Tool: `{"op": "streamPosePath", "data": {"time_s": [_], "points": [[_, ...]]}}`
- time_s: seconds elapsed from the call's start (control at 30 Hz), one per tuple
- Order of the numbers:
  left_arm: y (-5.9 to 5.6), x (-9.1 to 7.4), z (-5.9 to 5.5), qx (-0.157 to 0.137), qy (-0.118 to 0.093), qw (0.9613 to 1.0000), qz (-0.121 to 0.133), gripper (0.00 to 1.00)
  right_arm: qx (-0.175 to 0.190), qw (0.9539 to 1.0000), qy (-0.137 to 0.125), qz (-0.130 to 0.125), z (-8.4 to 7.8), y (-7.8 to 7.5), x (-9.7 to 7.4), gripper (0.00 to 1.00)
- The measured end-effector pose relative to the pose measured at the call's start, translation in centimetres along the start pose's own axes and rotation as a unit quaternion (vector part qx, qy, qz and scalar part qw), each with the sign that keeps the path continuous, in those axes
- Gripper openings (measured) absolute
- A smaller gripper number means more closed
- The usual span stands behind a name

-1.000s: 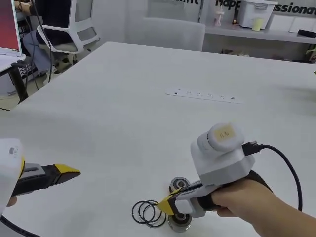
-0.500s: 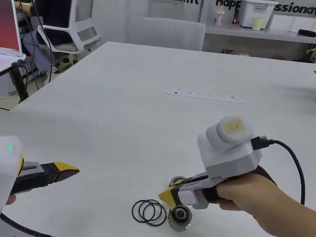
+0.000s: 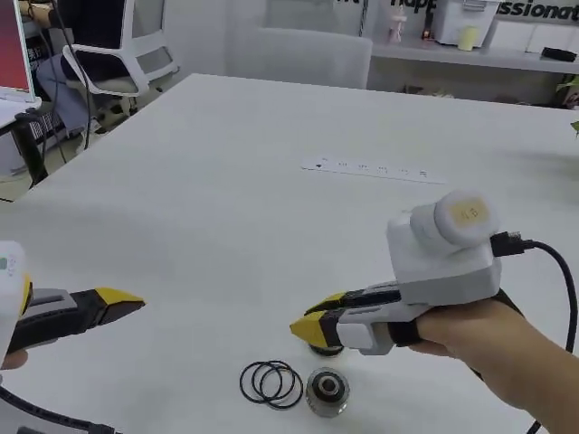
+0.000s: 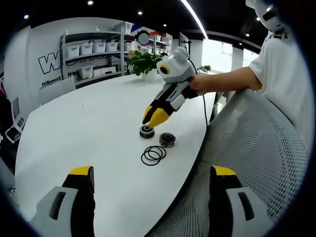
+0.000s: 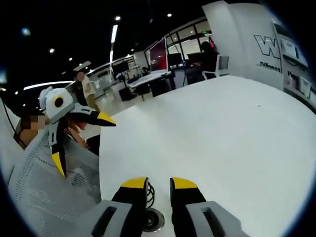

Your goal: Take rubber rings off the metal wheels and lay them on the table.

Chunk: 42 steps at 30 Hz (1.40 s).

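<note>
The right gripper (image 3: 306, 330), held in a hand (image 3: 470, 330), hangs just above one wheel (image 3: 322, 349). Its jaws are drawn to a narrow gap with nothing between them. A second wheel (image 3: 327, 391) stands near the first on the white counter (image 3: 226, 181), and loose black rings (image 3: 271, 382) lie overlapping just beside it. The left gripper (image 3: 127, 303) is held well off to the left, its jaws spread wide and empty.
</note>
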<state>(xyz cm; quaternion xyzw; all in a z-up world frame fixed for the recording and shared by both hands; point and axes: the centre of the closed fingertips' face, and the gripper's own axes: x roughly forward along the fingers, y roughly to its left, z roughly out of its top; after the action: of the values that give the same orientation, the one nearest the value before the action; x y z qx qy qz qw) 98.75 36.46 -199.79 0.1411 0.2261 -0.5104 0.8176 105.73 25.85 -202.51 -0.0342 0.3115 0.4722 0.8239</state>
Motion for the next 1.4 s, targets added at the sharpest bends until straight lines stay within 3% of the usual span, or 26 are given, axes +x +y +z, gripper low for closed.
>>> {"op": "streamPosePath", "data": {"time_s": [0.13,0.3,0.47,0.67,0.8,0.9,1.2,1.4], "points": [[0.1,-0.3,0.7,-0.003,-0.014,0.9999,0.005,0.95,0.007,0.9998,-0.017,-0.005,0.0,-1.1,-0.7,0.17],[-1.0,-0.4,1.8,0.007,-0.026,0.9996,-0.009,0.97,0.016,0.9992,-0.036,-0.001,0.1,-1.5,-1.3,0.18],[-1.5,-0.3,2.3,0.033,-0.010,0.9992,-0.019,0.98,0.010,0.9996,-0.026,-0.008,-0.8,-2.1,-1.3,0.19],[-1.1,-0.6,4.9,0.082,-0.016,0.9963,-0.020,0.99,0.013,0.9996,-0.018,-0.017,-1.9,-3.1,-1.5,0.22],[-0.7,-0.3,6.9,0.110,-0.023,0.9934,-0.019,0.99,0.007,0.9997,0.009,-0.021,-3.4,-3.3,-1.1,0.24],[-0.5,0.0,7.7,0.120,-0.027,0.9921,-0.025,0.99,0.001,0.9996,0.020,-0.022,-4.0,-3.4,-1.0,0.25],[0.1,1.4,10.8,0.160,-0.041,0.9854,-0.042,0.98,-0.014,0.9990,0.033,-0.025,-4.7,-3.7,-0.8,0.26],[0.7,3.2,13.2,0.191,-0.055,0.9785,-0.053,0.92,-0.024,0.9989,0.032,-0.022,-5.0,-3.6,-0.4,0.29]]}}
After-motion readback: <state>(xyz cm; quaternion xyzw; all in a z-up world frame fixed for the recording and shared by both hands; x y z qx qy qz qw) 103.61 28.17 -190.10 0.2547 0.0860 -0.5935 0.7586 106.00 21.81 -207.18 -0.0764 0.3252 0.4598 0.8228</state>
